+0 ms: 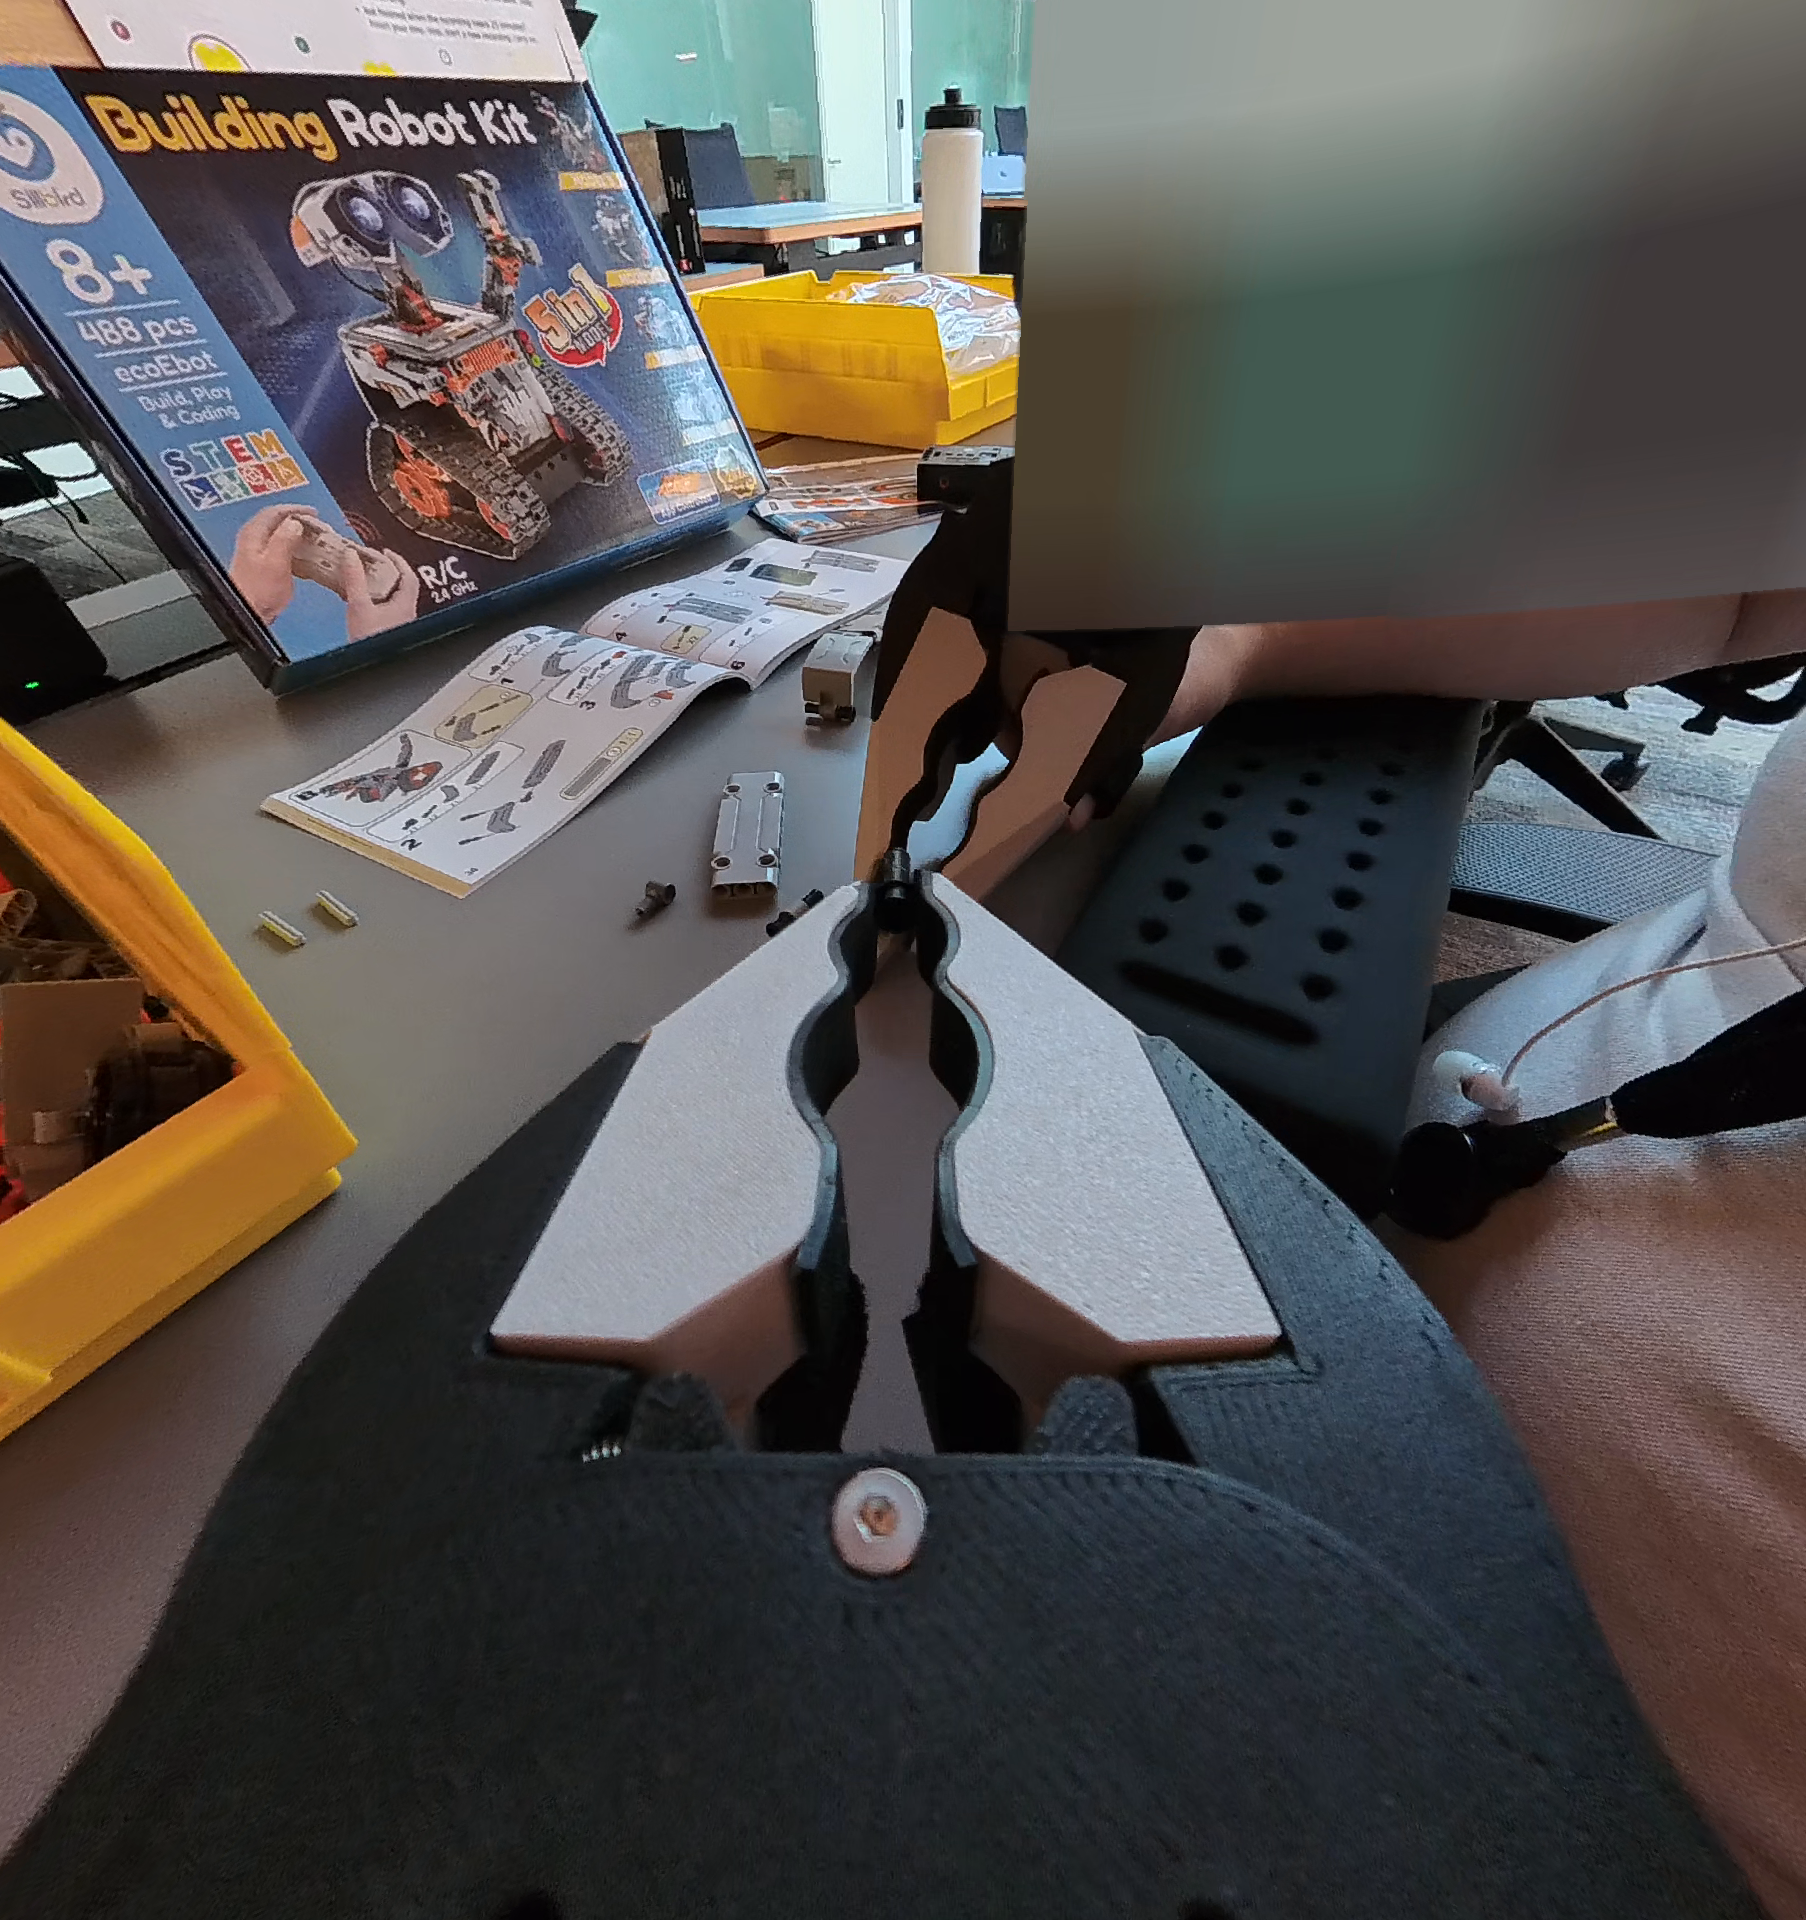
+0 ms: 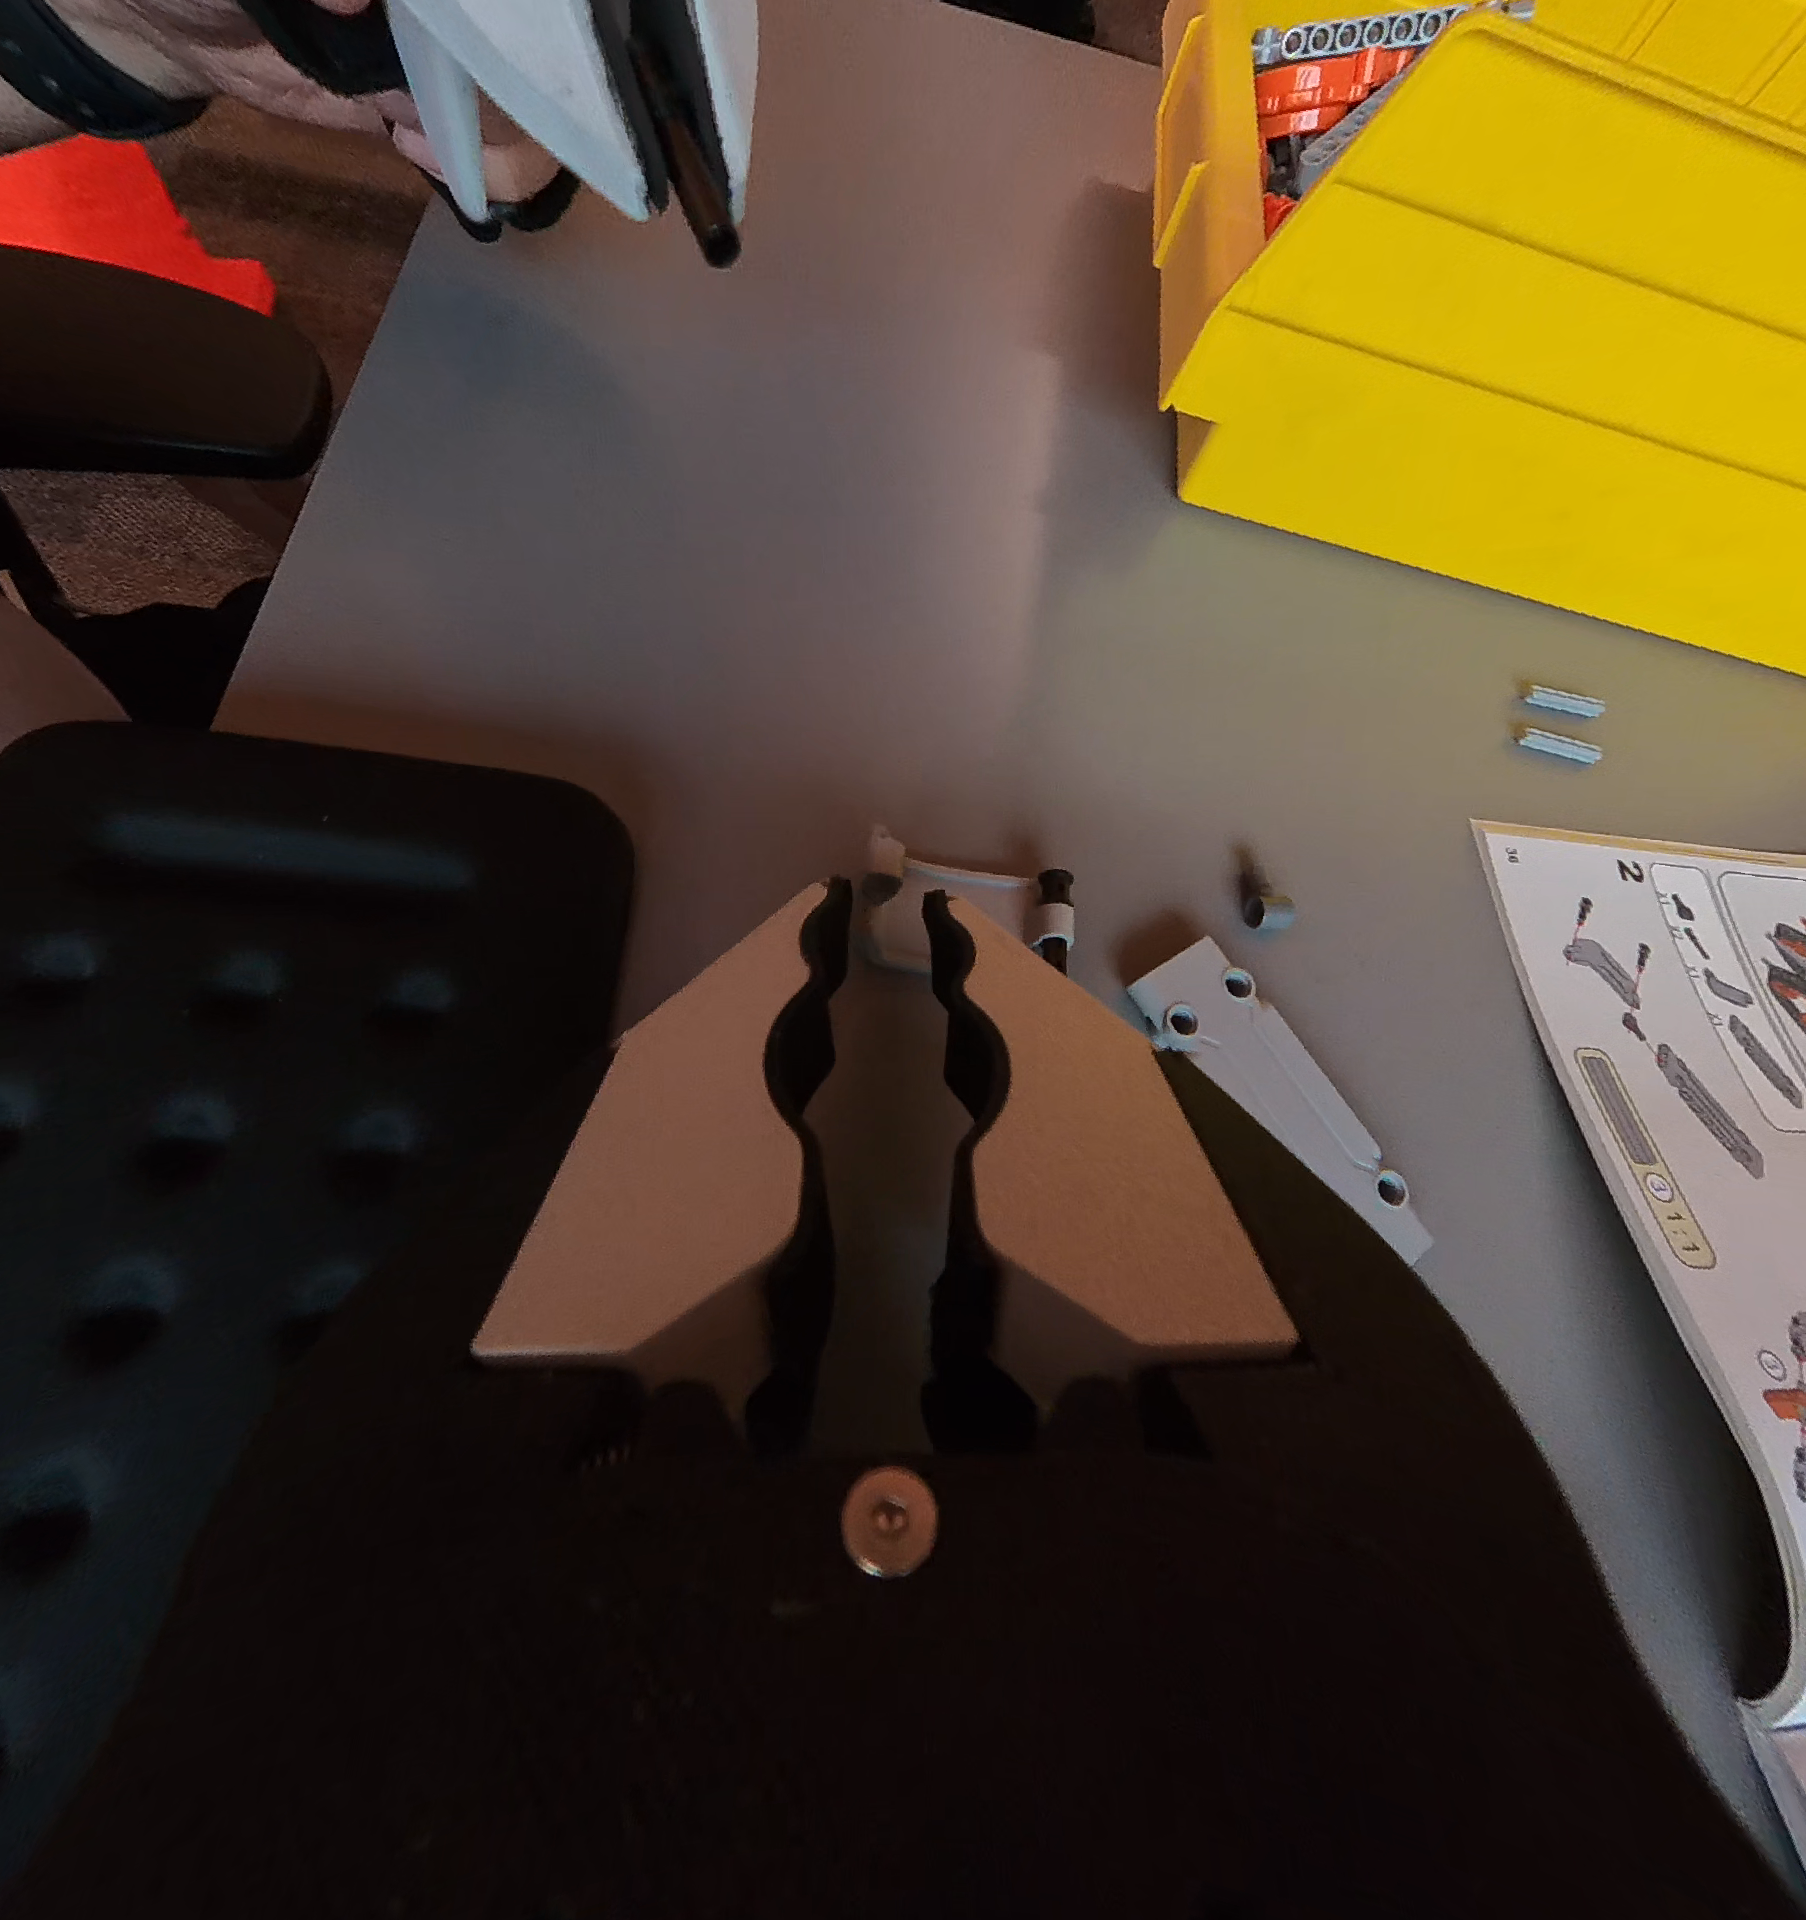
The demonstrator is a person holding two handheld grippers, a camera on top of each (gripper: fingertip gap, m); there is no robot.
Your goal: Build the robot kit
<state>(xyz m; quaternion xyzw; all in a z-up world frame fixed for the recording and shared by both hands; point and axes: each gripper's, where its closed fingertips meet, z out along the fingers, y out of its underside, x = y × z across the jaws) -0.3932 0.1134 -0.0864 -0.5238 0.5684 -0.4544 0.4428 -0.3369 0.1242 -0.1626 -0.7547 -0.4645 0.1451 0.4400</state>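
Observation:
My left gripper (image 1: pixel 894 883) is shut on a small black pin (image 1: pixel 894 871) held at its tips above the grey table (image 1: pixel 442 1060). It also shows at the top of the right wrist view (image 2: pixel 707 223), with the black pin (image 2: pixel 717 241) sticking out. My right gripper (image 2: pixel 883 902) points down at the table, and its jaws are closed on a small light grey piece (image 2: pixel 886 935). It stands just behind the left gripper's tips in the left wrist view (image 1: pixel 914 831). A black pin with a white ring (image 2: pixel 1050 920) lies beside it.
On the table lie a grey flat panel (image 1: pixel 748 831) (image 2: pixel 1283 1101), a small dark connector (image 1: pixel 655 896) (image 2: pixel 1265 906), two pale short axles (image 2: pixel 1559 727), an open instruction booklet (image 1: pixel 566 727) (image 2: pixel 1709 1195). A yellow parts bin (image 1: pixel 151 1226) (image 2: pixel 1501 364), the kit box (image 1: pixel 338 343) and a black chair armrest (image 1: pixel 1263 914) border the area. Left tips to right tips: about 10 cm. The small dark connector (image 2: pixel 1265 906) lies some 8 cm from my right tips, 15 cm from my left tips. It turns up in the left wrist view (image 1: pixel 663 889) as well.

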